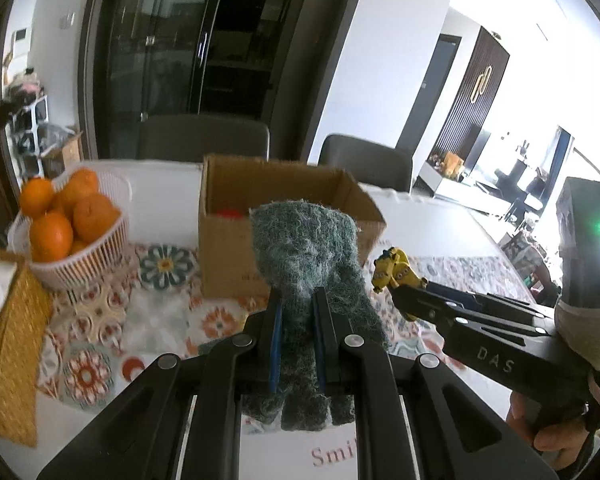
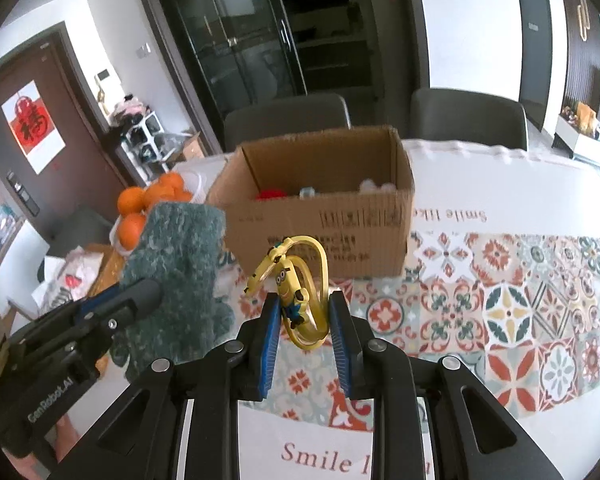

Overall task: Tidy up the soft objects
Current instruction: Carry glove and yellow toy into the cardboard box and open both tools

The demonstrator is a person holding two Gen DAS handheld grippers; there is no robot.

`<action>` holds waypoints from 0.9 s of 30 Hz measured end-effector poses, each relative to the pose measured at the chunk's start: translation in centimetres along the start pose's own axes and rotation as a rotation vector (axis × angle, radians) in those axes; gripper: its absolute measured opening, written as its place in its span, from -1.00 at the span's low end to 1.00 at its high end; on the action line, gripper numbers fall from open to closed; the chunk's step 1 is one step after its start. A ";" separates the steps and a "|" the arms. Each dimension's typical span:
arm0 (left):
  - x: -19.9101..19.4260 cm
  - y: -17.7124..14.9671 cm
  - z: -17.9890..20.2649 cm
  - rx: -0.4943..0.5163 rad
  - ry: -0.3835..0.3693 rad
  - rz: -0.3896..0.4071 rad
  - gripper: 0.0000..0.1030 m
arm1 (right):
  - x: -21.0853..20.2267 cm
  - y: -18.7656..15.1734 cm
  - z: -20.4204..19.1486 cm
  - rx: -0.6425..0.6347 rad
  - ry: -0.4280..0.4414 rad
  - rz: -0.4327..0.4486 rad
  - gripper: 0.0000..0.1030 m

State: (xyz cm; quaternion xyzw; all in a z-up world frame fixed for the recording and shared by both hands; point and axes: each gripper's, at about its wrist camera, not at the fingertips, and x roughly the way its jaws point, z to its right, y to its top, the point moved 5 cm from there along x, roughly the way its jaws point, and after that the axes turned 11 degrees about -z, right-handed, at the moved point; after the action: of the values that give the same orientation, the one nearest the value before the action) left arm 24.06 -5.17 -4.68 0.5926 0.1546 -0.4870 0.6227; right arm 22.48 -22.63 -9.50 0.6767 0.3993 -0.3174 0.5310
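Green scouring pad [image 1: 304, 276] clamped upright in left gripper [image 1: 298, 320], raised above tablecloth [image 1: 100, 312], in front of cardboard box [image 1: 228, 248]. Yellow minion toy [image 2: 296, 292] with looped band pinched in right gripper [image 2: 306, 320], near box. Box contents partly hidden: red item [image 2: 270, 194], pale shapes unclear. Basket of oranges [image 1: 88, 256] left, half blocked by pad in right view.

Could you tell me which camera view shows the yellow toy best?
The right wrist view: the yellow toy sits centred between the right gripper fingers, face visible. The left wrist view shows it small, sideways at that gripper's tip.
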 end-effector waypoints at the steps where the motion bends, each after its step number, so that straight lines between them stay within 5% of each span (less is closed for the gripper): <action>1: -0.2 0.5 0.0 0.005 0.001 0.009 -0.71 | -0.2 0.4 -0.1 0.002 -0.001 0.009 -0.50; 27: 3.4 11.6 -2.0 0.027 0.012 0.044 -0.71 | 1.7 11.5 0.8 0.025 0.008 0.066 -0.50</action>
State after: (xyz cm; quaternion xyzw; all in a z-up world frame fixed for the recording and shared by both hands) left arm 35.65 -6.88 -1.02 0.6070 0.1385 -0.4717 0.6244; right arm 33.34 -24.41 -5.79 0.6975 0.3748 -0.3019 0.5308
